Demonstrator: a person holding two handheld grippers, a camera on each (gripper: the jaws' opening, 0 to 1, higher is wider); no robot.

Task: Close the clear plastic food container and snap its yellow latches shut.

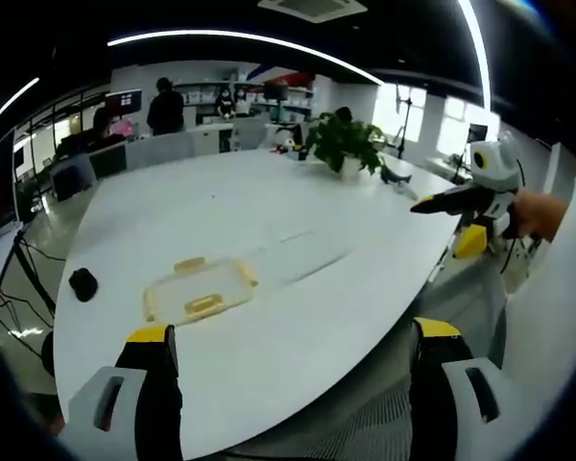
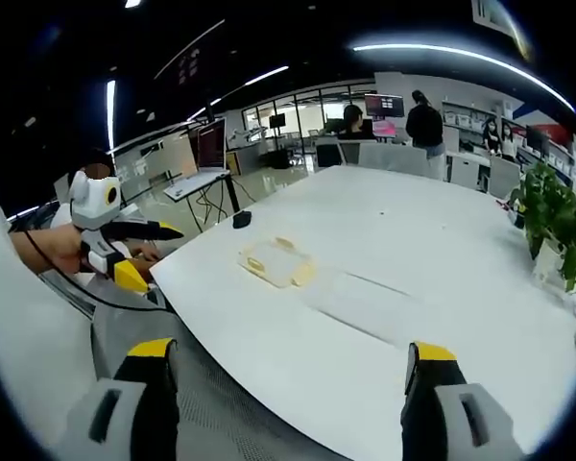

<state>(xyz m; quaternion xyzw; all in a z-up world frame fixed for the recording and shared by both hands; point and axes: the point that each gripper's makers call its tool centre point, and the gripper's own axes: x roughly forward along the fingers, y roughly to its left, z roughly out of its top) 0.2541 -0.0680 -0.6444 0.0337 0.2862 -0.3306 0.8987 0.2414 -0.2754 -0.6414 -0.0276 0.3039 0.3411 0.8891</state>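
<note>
Clear plastic container (image 1: 200,289), yellow latches (image 1: 203,305), flat on white tabletop (image 1: 269,221): light, slippery, flexible; press your wide, empty claws on latches.

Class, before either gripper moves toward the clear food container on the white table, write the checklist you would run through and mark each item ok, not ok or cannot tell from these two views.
1. Container located on the white table: ok, near the table's edge.
2. Left gripper free to grasp: ok, jaws apart, nothing between them.
3. Right gripper free to grasp: ok, jaws apart, nothing held.
4. Grippers at the container: not ok, both hang off the table's edge, apart from it.
5. Lid seated and yellow latches snapped: cannot tell, too small.
6. Path clear: ok, the small black object lies off to the side and the potted plant stands far behind.
</note>
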